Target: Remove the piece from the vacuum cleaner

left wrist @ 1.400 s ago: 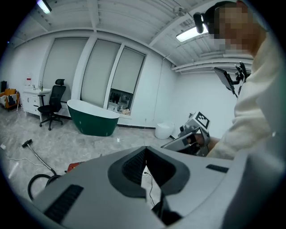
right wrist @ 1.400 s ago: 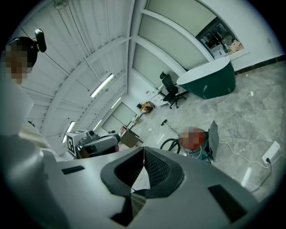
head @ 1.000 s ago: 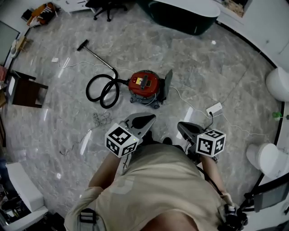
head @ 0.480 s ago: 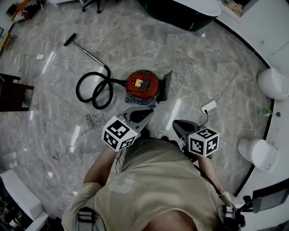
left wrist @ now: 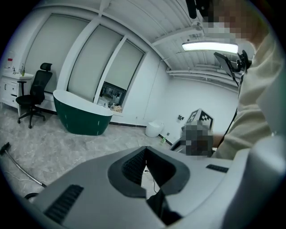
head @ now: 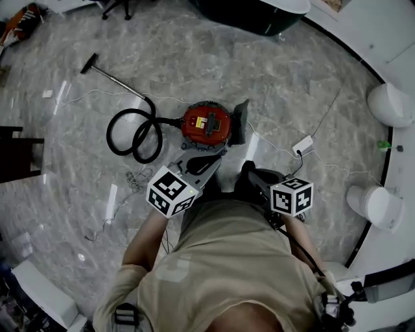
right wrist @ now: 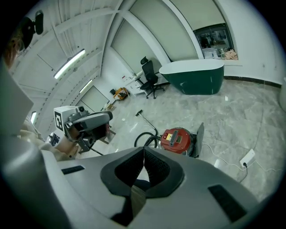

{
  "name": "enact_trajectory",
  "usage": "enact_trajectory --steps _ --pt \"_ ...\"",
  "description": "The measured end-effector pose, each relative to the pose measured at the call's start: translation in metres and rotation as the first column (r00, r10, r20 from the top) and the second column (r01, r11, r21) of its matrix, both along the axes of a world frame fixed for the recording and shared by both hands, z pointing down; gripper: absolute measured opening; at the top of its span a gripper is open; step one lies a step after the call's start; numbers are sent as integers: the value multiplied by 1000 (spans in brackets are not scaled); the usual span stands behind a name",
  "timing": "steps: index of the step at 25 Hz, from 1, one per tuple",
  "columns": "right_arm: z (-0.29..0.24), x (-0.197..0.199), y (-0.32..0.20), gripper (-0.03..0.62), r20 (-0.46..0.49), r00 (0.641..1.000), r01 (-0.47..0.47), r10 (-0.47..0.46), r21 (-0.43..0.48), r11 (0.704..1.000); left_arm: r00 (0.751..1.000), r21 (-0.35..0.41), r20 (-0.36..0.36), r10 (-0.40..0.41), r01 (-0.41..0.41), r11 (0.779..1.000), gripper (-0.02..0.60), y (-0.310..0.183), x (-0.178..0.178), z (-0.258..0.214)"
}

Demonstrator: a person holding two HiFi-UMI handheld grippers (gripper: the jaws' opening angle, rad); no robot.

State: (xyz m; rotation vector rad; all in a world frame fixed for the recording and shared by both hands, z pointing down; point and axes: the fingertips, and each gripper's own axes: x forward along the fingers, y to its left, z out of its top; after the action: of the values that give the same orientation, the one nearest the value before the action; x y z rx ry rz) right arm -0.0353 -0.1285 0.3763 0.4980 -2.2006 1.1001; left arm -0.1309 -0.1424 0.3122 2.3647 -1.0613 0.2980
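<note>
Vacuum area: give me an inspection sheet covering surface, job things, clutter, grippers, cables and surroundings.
Surface: grey marble floor, glossy.
Job's things: red vacuum on the floor; hose coiled beside it; wand lying beyond.
Clutter: tangled wire near the hose.
Grippers: left gripper and right gripper, jaws shut, both empty.
Cables: white cord between the vacuum and a power strip.
Surroundings: green tub, office chair, white fixtures.

bathtub [head: 259,16] partly beyond the top edge; yellow label [head: 205,120] on the vacuum cleaner [head: 219,128] illegibly small
</note>
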Motion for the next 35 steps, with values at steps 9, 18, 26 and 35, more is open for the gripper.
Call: enact_trajectory --steps 9,18,26,35 --pt "48 0 -52 3 -16 999 38 -39 -57 998 998 -58 40 -40 42 997 4 -37 7 11" --pt "144 19 -108 3 -75 997 -3 -10 -183 983 999 -176 26 -22 27 984 5 -81 43 59" --pt "235 27 -126 3 -134 991 -58 20 -284 957 999 -276 32 -10 19 961 5 -90 45 131" --pt "299 10 -132 3 -111 993 10 -41 -272 962 997 -293 7 -77 75 953 4 -103 32 214"
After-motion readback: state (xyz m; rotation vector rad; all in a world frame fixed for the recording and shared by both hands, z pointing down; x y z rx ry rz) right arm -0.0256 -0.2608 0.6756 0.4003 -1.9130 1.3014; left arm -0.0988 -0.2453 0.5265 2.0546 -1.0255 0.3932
